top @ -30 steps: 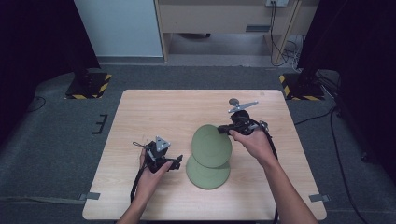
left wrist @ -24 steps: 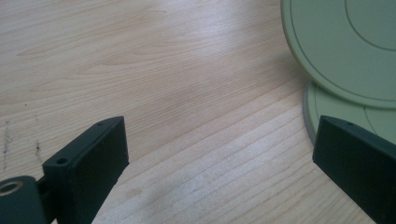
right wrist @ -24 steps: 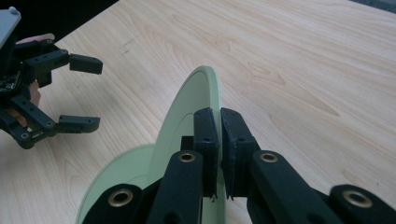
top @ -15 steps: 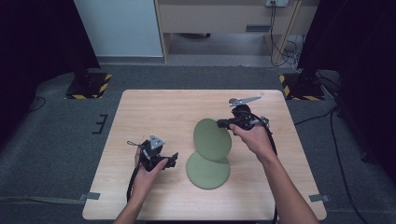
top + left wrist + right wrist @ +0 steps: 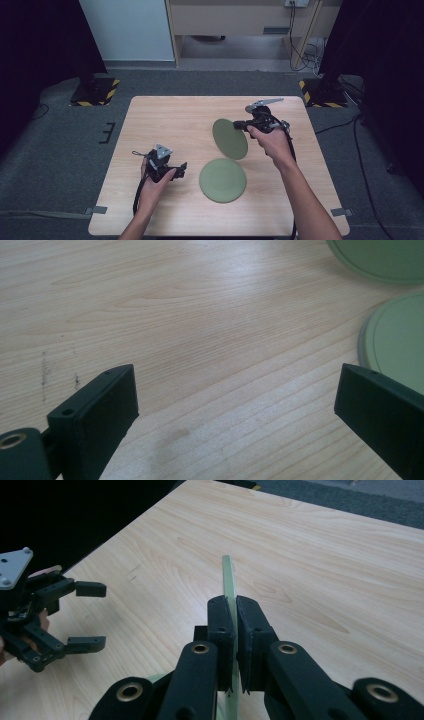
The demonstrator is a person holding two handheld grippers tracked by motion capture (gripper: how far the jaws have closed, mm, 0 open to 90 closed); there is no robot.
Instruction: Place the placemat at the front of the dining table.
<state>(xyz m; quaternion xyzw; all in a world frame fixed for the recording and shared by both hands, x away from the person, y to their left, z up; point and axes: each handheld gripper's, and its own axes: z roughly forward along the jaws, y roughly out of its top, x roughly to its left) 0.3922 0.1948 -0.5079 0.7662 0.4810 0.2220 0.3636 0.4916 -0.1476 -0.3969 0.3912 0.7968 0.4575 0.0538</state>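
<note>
**Clerk:** Plates, green, round, two on record. Item one, the lifted plate (image 5: 230,138): held on edge above the table (image 5: 165,120), tilted, its face turned toward the person's left. In the right gripper view its thin rim (image 5: 228,580) runs straight up between the two black jaws.

**Checker:** Who holds it?

**Clerk:** Right claw (image 5: 239,125), jaws pressed together on the rim, one pad on each face of the plate. The right hand (image 5: 267,140) grips the tool from behind, forearm coming in from the bottom edge.

**Checker:** Item two?

**Clerk:** The flat plate (image 5: 222,180): lying face up on the table, toward the near side, just below the lifted plate in the high view. From that view I cannot tell whether the two rims touch. In the left gripper view the flat plate (image 5: 400,340) sits at the right edge, beside the right-hand jaw, and a part of the lifted plate (image 5: 385,257) shows at the top right corner.

**Checker:** Left side?

**Clerk:** Left claw (image 5: 181,168), jaws spread wide, bare wood between them, nothing held. It sits low over the table, just left of the flat plate and pointed toward it, apart from it. The left hand (image 5: 155,182) wraps the body; a grey three-cornered plate (image 5: 162,151) rides on top. The right gripper view shows the same left claw (image 5: 92,615) standing open.
</note>
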